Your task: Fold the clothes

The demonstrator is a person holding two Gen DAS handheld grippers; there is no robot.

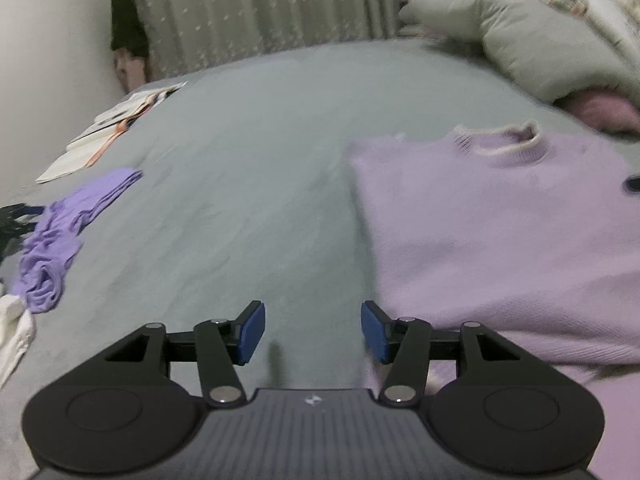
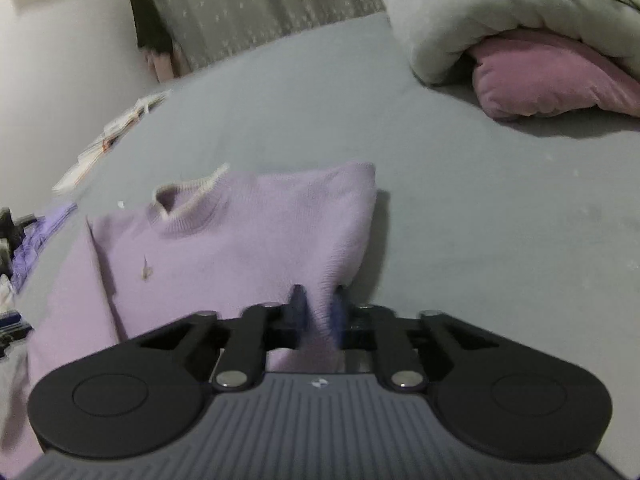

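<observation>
A lilac knitted sweater (image 1: 492, 232) with a pale collar lies on the grey bed sheet (image 1: 248, 152), its sides folded in. In the left wrist view my left gripper (image 1: 313, 332) stands open just off the sweater's left edge, and only sheet shows between its blue pads (image 1: 252, 332). The right wrist view shows the same sweater (image 2: 240, 232). There my right gripper (image 2: 318, 308) is shut on a raised fold of the sweater's right edge, and the cloth hides most of the pads.
Purple socks (image 1: 60, 240) and a white cloth (image 1: 14, 332) lie at the left, with open booklets (image 1: 108, 128) beyond. A grey duvet (image 2: 500, 12) over a pink pillow (image 2: 552, 76) fills the far right. A curtain (image 1: 256, 12) hangs behind the bed.
</observation>
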